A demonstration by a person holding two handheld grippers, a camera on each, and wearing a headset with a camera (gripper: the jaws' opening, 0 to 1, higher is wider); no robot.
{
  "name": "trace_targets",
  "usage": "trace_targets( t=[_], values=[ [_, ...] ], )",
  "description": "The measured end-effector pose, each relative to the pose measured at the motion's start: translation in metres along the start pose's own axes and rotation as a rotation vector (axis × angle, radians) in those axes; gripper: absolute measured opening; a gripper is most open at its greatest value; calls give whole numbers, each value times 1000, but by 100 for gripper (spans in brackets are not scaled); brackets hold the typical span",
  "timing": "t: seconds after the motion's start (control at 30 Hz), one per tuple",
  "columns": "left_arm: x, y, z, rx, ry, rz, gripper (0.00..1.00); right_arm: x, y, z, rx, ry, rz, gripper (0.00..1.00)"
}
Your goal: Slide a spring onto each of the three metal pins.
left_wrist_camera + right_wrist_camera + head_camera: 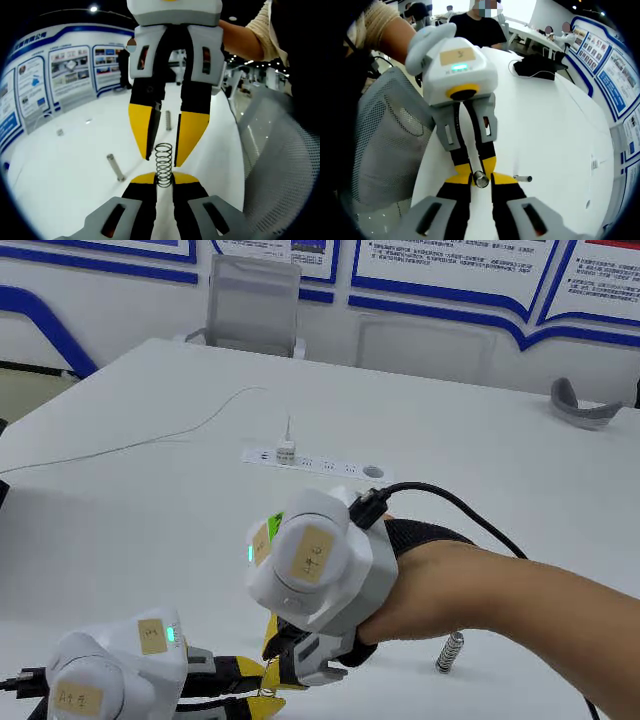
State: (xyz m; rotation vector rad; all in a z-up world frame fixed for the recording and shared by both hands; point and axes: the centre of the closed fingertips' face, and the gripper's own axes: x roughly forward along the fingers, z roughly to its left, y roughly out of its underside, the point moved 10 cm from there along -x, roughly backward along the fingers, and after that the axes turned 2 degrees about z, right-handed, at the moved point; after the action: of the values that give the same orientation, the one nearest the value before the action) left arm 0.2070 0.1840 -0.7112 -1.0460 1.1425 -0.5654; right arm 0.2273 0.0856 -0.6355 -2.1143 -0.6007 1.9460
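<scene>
Left gripper point(164, 180): clenched on the bottom coils of a thin bare-steel coil spring point(163, 162), which stands up from its yellow tips, off the white table point(150, 500).
Short grey metal pin point(115, 167): on the table, well apart from the held spring and to its left in the left gripper view. It carries no spring, and I cannot tell whether it stands or lies.
Right gripper point(162, 159): it comes in from the far side with its jaws astride the spring's top coils. I cannot tell whether they press on the coils.
Step in hand: probably a pass or regrip of the spring between the two grippers.
Doing it well: close one gripper firmly before the other lets go. Pinch lightly near one end, since these coils look easy to crush. Keep the bore clear and in line with the pin.
Spare coil spring point(450, 651): lies on the table to the right, near the person's forearm.
Views compared: the left gripper view shows the coils side-on with both yellow tips beside them. The right gripper view looks into the spring's open end. The head view places the spare spring.
</scene>
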Motion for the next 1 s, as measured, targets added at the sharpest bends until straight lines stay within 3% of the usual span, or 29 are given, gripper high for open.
trace_targets(
  t=[1.0],
  values=[
    [2, -5, 2, -4, -5, -29, 14, 8, 10, -6, 55, -27, 12, 13]
  ],
)
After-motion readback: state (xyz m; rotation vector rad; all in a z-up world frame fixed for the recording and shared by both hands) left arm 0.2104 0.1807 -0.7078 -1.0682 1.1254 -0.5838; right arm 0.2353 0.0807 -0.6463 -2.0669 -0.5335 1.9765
